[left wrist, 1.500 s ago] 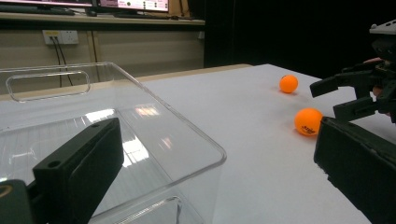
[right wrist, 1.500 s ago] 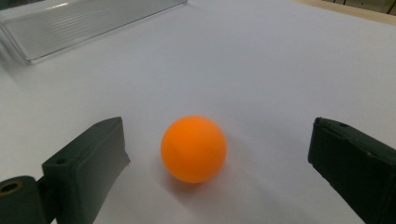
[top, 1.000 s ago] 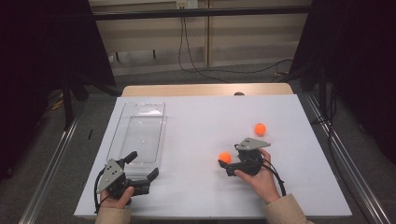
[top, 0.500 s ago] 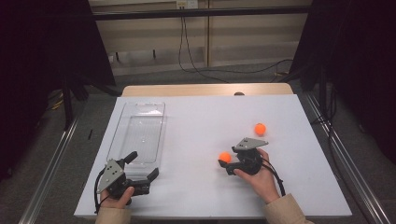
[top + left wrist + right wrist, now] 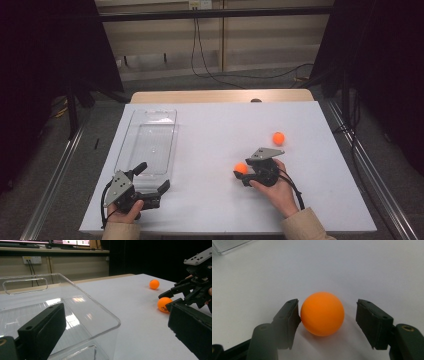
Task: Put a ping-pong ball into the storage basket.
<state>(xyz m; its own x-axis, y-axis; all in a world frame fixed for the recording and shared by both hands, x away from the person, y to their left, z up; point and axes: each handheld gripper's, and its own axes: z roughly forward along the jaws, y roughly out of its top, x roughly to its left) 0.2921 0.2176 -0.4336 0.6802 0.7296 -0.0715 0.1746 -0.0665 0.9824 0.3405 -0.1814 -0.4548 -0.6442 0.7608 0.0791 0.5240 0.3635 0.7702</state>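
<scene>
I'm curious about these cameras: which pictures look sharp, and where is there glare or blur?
High view: evenly lit white table, dark surroundings. Left gripper view: bright glare on the clear tray, its near black pads soft. Right gripper view: the orange ball fairly sharp, with a faint shadow beneath; the pads blurred.

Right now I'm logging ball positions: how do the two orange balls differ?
The near ball sits between the right tool's jaws, which have just been closing: one pad touches it, the other stands off. The far ball lies free on the white table, farther from the person. Both are plain orange, alike in size, resting on the table.
</scene>
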